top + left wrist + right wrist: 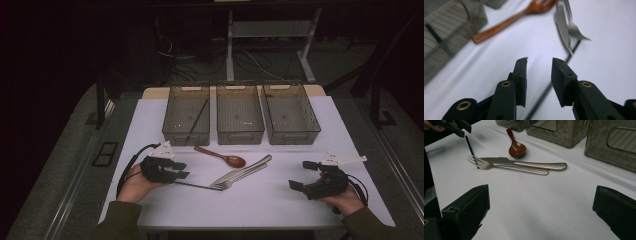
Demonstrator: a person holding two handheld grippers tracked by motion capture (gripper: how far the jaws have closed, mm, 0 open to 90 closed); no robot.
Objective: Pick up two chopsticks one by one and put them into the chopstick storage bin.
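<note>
A thin black chopstick (200,186) lies on the white table (280,200), its far end under the tines of a steel fork (235,179). My left gripper (184,170) is low over the chopstick's near end. In the left gripper view the chopstick (543,96) runs between the jaws, which stand narrowly apart (539,62) and do not press on it. A steel knife (247,167) lies beside the fork, and a brown wooden spoon (222,157) lies behind them. My right gripper (299,175) rests wide open at the right with bare table between its jaws (541,205).
Three grey see-through bins stand in a row at the back: left (186,135), middle (240,136), right (292,136). A second black chopstick (197,120) lies in the left bin. The table's front edge is close to both hands.
</note>
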